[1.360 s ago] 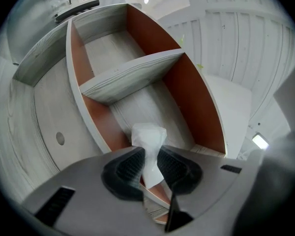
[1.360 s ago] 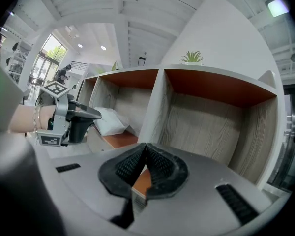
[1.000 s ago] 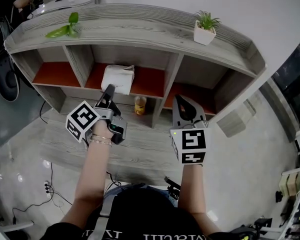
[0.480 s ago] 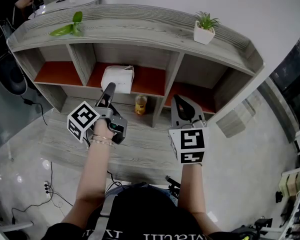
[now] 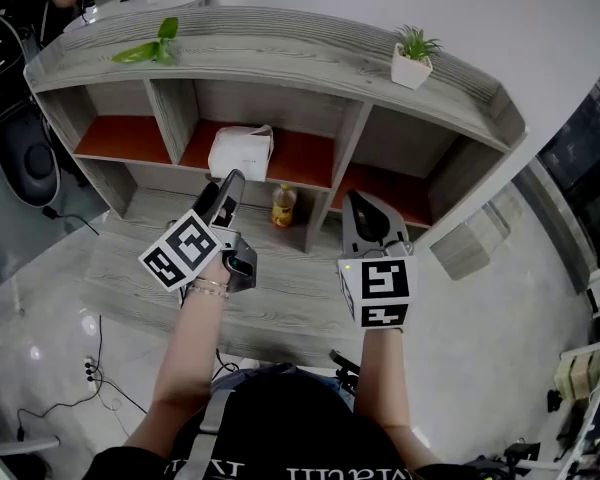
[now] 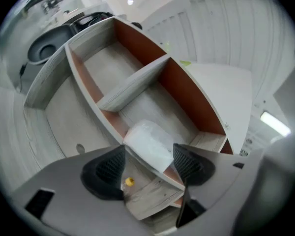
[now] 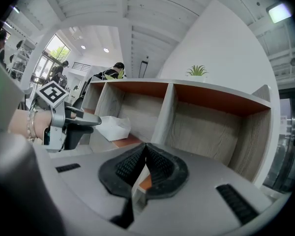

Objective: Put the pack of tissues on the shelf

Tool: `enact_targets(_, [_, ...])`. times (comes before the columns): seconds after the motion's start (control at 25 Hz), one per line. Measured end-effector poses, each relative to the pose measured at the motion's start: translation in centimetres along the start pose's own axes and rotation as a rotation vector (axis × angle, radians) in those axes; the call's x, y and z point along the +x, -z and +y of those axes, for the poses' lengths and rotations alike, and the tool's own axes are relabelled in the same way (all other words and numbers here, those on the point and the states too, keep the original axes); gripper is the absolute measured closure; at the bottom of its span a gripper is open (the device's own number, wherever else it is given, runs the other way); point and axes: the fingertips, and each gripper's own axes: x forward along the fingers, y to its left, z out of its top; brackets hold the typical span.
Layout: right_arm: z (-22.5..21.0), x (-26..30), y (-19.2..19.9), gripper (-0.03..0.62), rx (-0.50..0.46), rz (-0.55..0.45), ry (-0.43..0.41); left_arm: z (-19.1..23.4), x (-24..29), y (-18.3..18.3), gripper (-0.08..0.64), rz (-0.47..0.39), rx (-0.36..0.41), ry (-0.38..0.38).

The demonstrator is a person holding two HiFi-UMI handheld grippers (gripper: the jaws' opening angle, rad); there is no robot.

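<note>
- Head view, far left: green leaves [image 5: 150, 50] lie on top of the shelf [image 5: 280, 43]. The gripper views do not show them.
- Pack of tissues [image 5: 240, 154]: in the middle compartment, on the orange floor, toward its left side.
- Left gripper [image 5: 228, 183]: just in front of the pack and pointing at it.
- Left gripper view: left gripper [image 6: 148, 162] has its jaws wide and opening. The pack [image 6: 148, 142] shows in the gap, past the tips. The pads do not press on it and nothing is held.
- Bottle [image 5: 284, 206]: on the lower level, beside the divider. In the left gripper view only its yellow cap [image 6: 129, 182] shows.
- Right gripper [image 5: 365, 208]: lower, in front of the right compartment, well apart from the pack.
- Right gripper view: right gripper [image 7: 146, 166] has its pads together with nothing between them. This view alone shows the left gripper [image 7: 86, 122] from the side, with its tip just beside the pack [image 7: 113, 128].
- Far right: a potted plant [image 5: 412, 56] stands upright on the shelf top.
</note>
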Motion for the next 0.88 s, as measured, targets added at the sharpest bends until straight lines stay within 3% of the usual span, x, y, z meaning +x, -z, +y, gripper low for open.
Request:
enact_targets(0.16, [0.2,-0.2,-0.1,0.575,0.0,-0.005,-0.002,-0.8,-0.7,0.3,0.264,0.004,0.306,-0.056])
enact_targets(0.28, [0.4,-0.4,0.0,0.575,0.0,-0.004,-0.002,-1.7,-0.7,0.7,0.282,0.011,0.471,-0.069])
enact_targets(0.56, [0.1,-1.0,-0.2,0.575,-0.005,-0.004,0.011,-2.1,0.1,1.1,0.404,0.029,0.702,-0.123])
enact_targets(0.68, [-0.2,-1.3,0.0,0.575,0.0,0.001,0.023,-2.3,0.7,1.6,0.408,0.05,0.803,-0.128])
enact_targets(0.88, [-0.6,-1.9,0.1,0.575,-0.003,0.006,0.039,-1.9,1.8,1.7,0.408,0.083,0.838,-0.123])
